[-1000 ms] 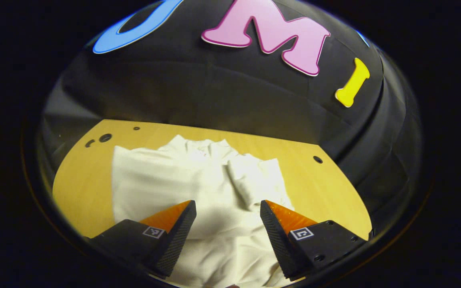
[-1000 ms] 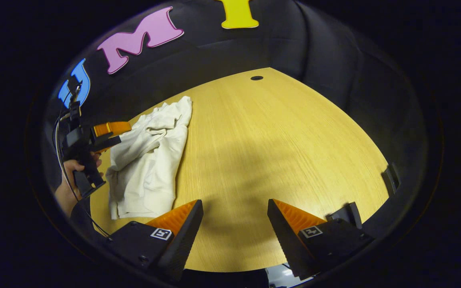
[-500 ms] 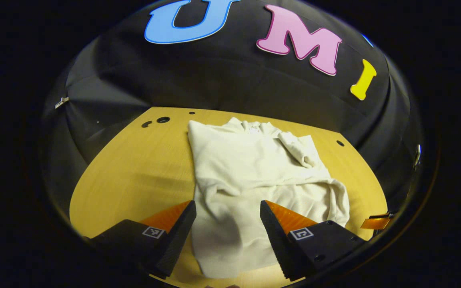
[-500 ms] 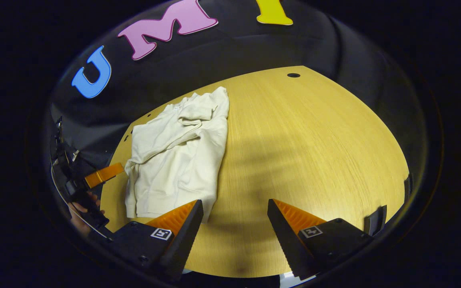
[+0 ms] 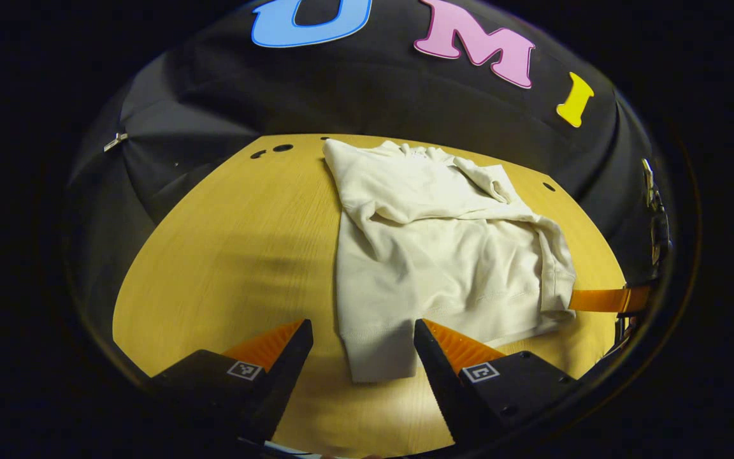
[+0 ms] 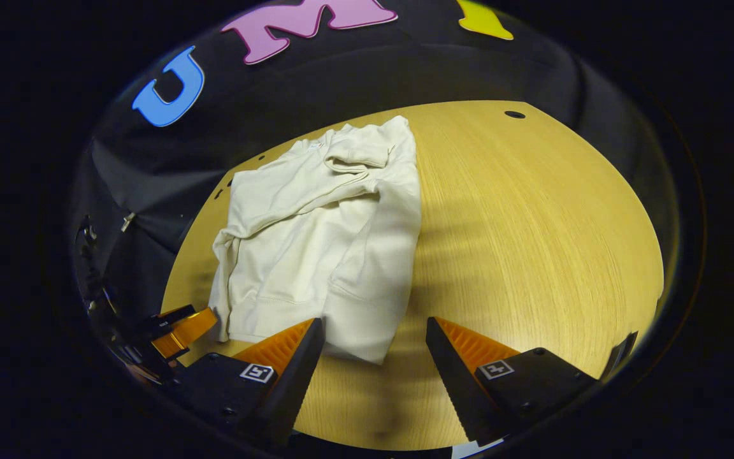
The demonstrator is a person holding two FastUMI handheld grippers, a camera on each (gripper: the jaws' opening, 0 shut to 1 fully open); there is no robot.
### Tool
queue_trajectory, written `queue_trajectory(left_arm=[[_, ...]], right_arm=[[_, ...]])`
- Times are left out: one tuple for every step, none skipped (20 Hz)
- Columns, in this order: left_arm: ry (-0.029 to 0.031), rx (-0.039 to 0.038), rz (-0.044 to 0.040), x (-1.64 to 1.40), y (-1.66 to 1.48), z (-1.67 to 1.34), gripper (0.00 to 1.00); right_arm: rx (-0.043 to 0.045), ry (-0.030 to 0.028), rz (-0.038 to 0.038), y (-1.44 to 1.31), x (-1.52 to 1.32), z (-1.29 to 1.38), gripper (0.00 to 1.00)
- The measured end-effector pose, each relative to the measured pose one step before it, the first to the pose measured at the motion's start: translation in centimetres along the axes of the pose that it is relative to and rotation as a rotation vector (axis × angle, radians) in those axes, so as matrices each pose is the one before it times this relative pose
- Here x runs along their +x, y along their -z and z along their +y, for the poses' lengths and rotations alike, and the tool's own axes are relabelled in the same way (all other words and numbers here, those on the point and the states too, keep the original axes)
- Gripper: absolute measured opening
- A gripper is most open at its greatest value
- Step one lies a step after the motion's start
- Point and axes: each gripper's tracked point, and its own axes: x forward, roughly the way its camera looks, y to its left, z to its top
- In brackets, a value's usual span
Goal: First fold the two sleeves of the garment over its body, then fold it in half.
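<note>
Both views face the garment [image 5: 443,255] from the table's [image 6: 532,223] near edge.

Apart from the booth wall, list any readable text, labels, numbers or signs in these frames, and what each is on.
No readable words or numbers.
Left hand-held gripper: small square coded marker on each finger, a pattern, not text.
Right hand-held gripper: the same kind of markers.
Garment: small tag at the neck, too small to read.
Table: no markings.

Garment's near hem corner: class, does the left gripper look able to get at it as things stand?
Probably yes. The left gripper is open, and the garment lies flat on the table with its near hem corner just ahead between the fingers. Nothing lies in between.
</note>
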Motion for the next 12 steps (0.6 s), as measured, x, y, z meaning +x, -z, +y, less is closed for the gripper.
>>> queue_trajectory(left_arm=[[0.00093, -0.00296, 0.00873, 0.217, 0.335, -0.267, 0.98], [-0.00084, -0.00077, 0.00576, 0.232, 0.127, -0.068, 0.98], [-0.00089, -0.00038, 0.00885, 0.239, 0.297, -0.156, 0.98], [-0.00012, 0.00091, 0.00903, 0.174, 0.244, -0.104, 0.98], [-0.00196, 0.00302, 0.00693, 0.206, 0.269, -0.049, 0.98], [-0.00192, 0.00317, 0.00886, 0.189, 0.296, -0.094, 0.98], [-0.00830, 0.00622, 0.00674, 0.102, 0.321, 0.033, 0.98], [-0.00692, 0.01365, -0.00427, 0.001, 0.051, -0.027, 0.98], [-0.00629, 0.01920, -0.00127, 0.055, 0.277, -0.047, 0.99], [-0.00584, 0.02051, 0.00260, 0.050, 0.251, -0.114, 0.99], [-0.00393, 0.00787, -0.01142, 0.068, -0.092, -0.138, 1.00], [-0.00092, -0.00785, 0.00481, -0.047, 0.154, -0.167, 0.99]], right_arm=[[-0.00938, 0.00553, 0.00750, 0.171, 0.401, 0.100, 0.99], [-0.00555, 0.00473, 0.00525, 0.165, 0.305, 0.123, 0.99], [-0.00306, 0.00665, 0.00449, 0.100, 0.378, 0.008, 0.99], [-0.00167, 0.00443, 0.00536, 0.129, 0.251, -0.021, 0.99], [-0.00306, 0.00586, 0.00646, 0.223, 0.190, -0.007, 0.99], [-0.00375, 0.00553, 0.00728, 0.187, 0.167, -0.147, 0.99], [-0.00292, 0.00407, 0.00724, 0.165, 0.081, -0.068, 0.99], [-0.00254, 0.00259, -0.01075, -0.241, 0.081, 0.031, 0.99], [-0.00147, 0.00137, 0.00543, 0.196, -0.004, 0.062, 0.99], [-0.00340, 0.00291, -0.00354, -0.111, 0.020, -0.015, 0.99], [-0.00386, 0.00551, 0.00257, 0.102, 0.141, 0.061, 0.99], [-0.01068, 0.01018, 0.00070, -0.030, 0.079, -0.065, 0.99]])
